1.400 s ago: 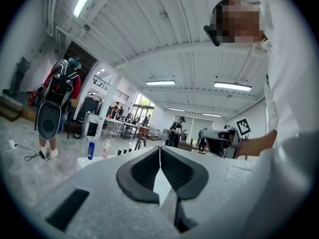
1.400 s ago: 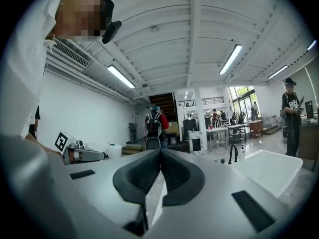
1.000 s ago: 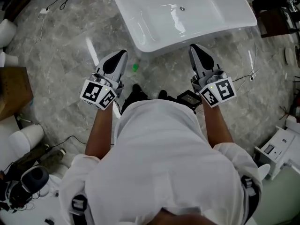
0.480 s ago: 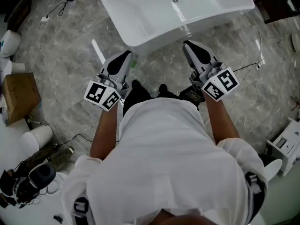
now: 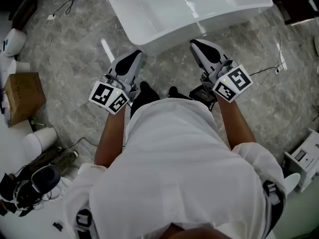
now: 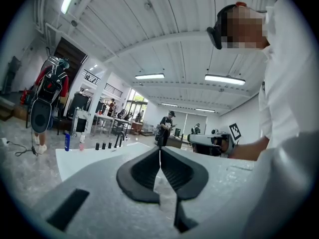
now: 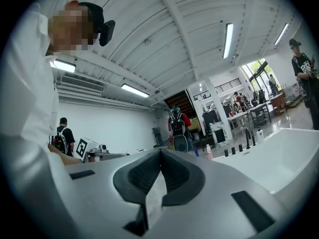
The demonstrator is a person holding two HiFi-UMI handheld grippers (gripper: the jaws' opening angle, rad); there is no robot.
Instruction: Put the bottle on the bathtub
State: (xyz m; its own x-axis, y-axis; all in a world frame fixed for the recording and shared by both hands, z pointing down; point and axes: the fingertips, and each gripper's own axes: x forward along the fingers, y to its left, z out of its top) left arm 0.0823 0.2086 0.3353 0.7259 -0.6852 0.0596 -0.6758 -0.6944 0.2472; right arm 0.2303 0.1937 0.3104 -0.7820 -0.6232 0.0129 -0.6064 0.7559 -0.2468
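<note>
The white bathtub (image 5: 164, 40) lies on the grey floor just ahead of me. My left gripper (image 5: 135, 57) hovers by its near wall, jaws shut with nothing between them. My right gripper (image 5: 196, 45) is level with it to the right, also shut and empty. In the left gripper view, beyond the closed left gripper (image 6: 160, 151), a blue bottle (image 6: 67, 141) and a pink bottle (image 6: 81, 142) stand on the bathtub (image 6: 75, 161) far rim. The right gripper (image 7: 160, 152) view shows the same blue bottle (image 7: 196, 153) and pink bottle (image 7: 209, 154). The head view shows no bottle.
A cardboard box (image 5: 22, 96) and white cylinders (image 5: 40, 141) sit at the left, with cables across the floor. A black device (image 5: 202, 94) lies by my feet, white equipment (image 5: 303, 159) at the right. Black taps (image 6: 107, 144) line the tub rim. A person with a red backpack (image 6: 50, 96) stands beyond.
Both grippers have come closer to the bathtub wall. A small green thing seen on the floor before the tub a second ago no longer shows.
</note>
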